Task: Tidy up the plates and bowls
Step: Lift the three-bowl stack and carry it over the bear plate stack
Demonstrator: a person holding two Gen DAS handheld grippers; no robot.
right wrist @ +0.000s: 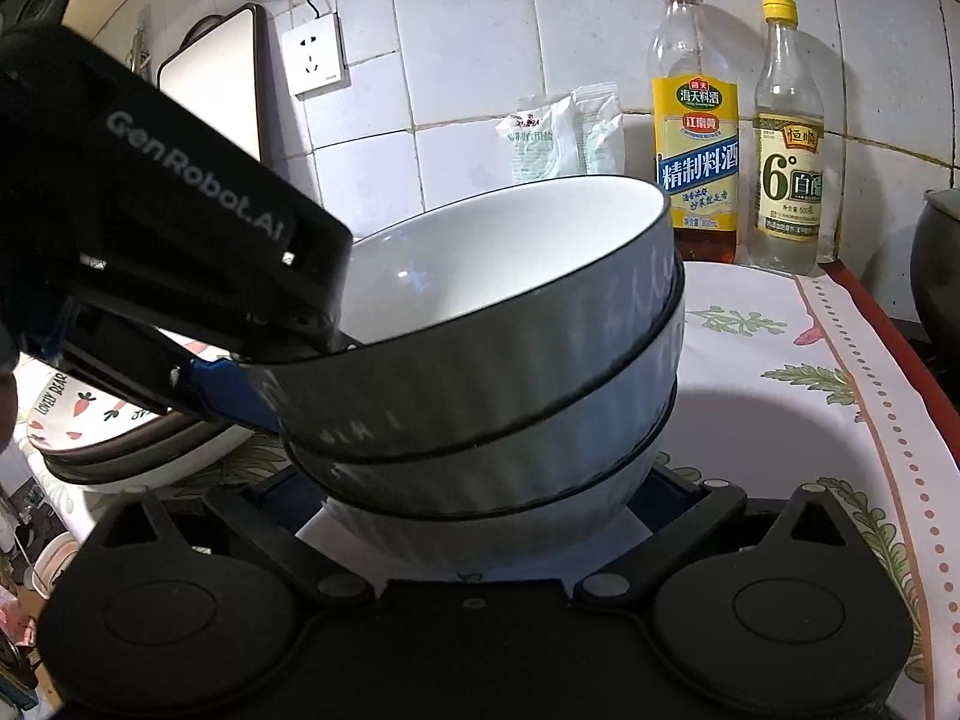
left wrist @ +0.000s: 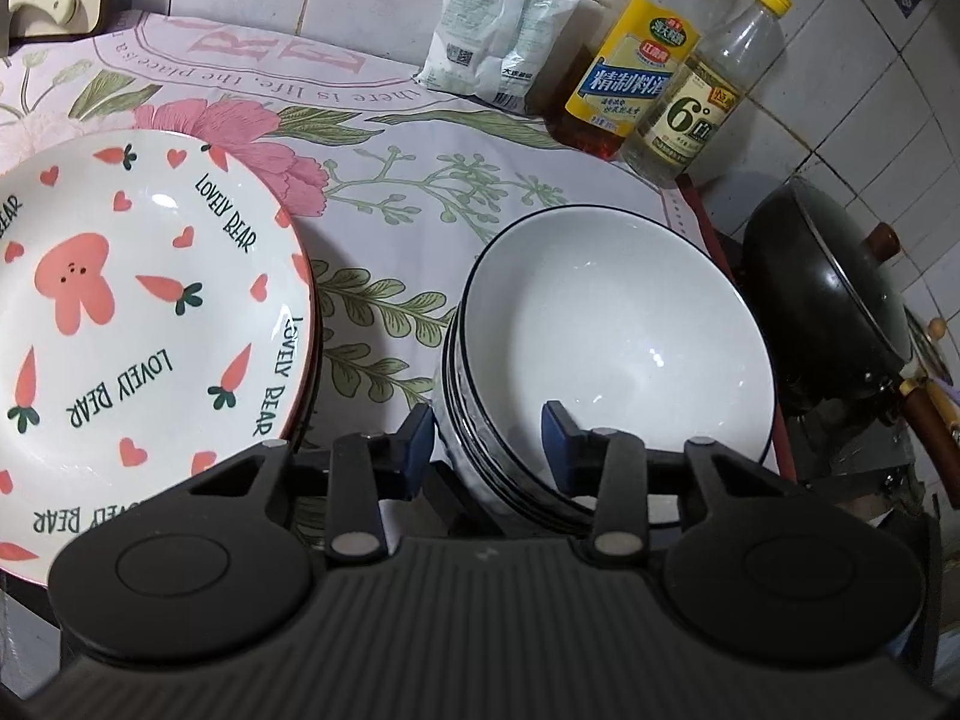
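A stack of three white bowls with dark rims [left wrist: 606, 324] stands on the flowered tablecloth [left wrist: 384, 192]. My left gripper [left wrist: 487, 438] straddles the stack's near rim, one blue-padded finger [left wrist: 420, 438] outside and the other inside the top bowl [right wrist: 510, 276]. A little space shows beside each pad, so the jaws stand open. My right gripper [right wrist: 480, 498] is spread wide around the bottom bowl [right wrist: 492, 516] without pressing it, its fingertips mostly hidden. A stack of plates topped by a "Lovely Bear" carrot plate [left wrist: 150, 312] lies left of the bowls.
At the tiled back wall stand a yellow-labelled bottle [left wrist: 636, 72], a clear vinegar bottle [left wrist: 702, 102] and a white packet [left wrist: 498, 30]. A black wok with a lid [left wrist: 834, 300] sits past the table's right edge. A wall socket [right wrist: 315, 54] and a board [right wrist: 210, 90] are at the back left.
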